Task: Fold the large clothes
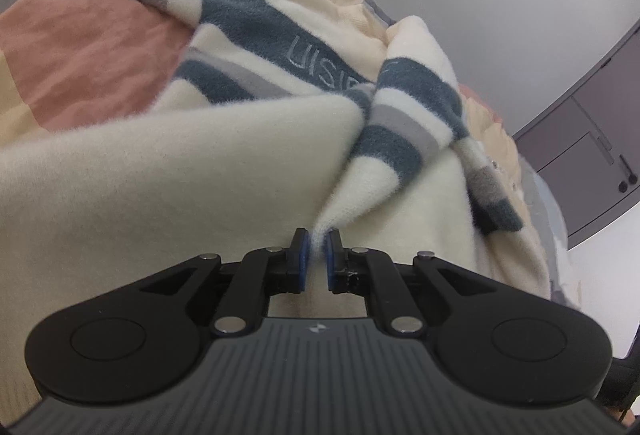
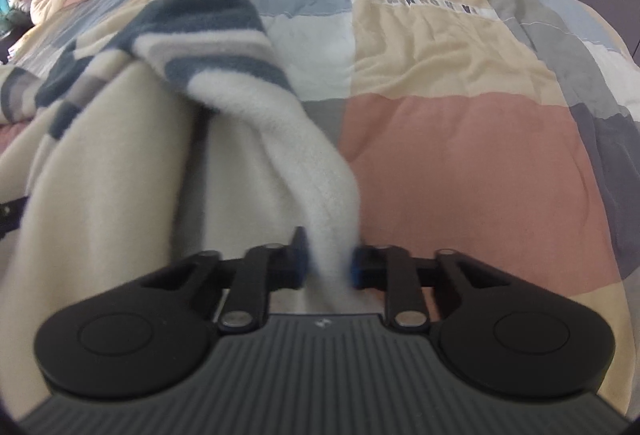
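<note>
The left gripper (image 1: 315,255) has its jaws pressed nearly together, pinching a thin fold of the cream fleece garment (image 1: 168,171), which spreads ahead of the jaws and to their left, its dark blue and grey stripes crossing further ahead. The right gripper (image 2: 326,263) has its jaws clamped on a thicker rolled strip of the same garment (image 2: 280,139), which runs ahead of the jaws and off to their left. To the right of those jaws lies the patchwork bedspread (image 2: 460,163) of the bed, bare of clothing.
</note>
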Motion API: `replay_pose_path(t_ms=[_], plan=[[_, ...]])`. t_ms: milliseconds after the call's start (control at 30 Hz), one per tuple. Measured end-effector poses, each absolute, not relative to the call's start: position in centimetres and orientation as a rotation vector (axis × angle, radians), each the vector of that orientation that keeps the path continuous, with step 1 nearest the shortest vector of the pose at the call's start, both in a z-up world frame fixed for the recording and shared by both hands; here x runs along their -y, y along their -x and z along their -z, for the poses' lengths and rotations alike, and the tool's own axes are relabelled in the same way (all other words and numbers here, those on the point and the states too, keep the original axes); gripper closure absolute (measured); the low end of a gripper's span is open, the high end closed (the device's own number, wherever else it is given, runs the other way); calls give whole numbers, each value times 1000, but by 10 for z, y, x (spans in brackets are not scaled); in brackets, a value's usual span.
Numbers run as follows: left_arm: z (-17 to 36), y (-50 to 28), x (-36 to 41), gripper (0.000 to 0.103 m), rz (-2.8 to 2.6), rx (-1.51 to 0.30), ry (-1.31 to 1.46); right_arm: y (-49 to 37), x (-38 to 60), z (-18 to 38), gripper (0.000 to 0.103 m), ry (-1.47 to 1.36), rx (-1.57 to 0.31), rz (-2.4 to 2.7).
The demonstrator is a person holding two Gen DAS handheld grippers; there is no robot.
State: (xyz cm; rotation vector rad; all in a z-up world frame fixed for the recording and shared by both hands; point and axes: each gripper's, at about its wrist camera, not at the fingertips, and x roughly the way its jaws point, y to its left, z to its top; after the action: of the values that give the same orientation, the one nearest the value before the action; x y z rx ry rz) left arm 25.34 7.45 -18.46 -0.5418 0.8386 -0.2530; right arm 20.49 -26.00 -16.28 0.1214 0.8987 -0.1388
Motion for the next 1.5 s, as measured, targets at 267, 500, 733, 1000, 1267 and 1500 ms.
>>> replay_pose_path(t_ms=[267,500,733,1000,1267,1500], plan=[[181,-251,-92,63,406,-819,780,-229,311,109,87,-39,-839,249],[180,-253,-92,58,511,-723,901,-299,378,21,88,122,-704,428],[181,-258,-86,58,521,-685,900,-344,399,-61,88,325,-457,543],[189,-263,-71,58,544,-737,857,-303,425,69,87,410,-585,500],[196,-261,-58,58,525,-766,808,-221,409,128,85,144,-620,167],[199,-255,-44,57,423,-780,637,-222,380,133,53,102,-687,14]])
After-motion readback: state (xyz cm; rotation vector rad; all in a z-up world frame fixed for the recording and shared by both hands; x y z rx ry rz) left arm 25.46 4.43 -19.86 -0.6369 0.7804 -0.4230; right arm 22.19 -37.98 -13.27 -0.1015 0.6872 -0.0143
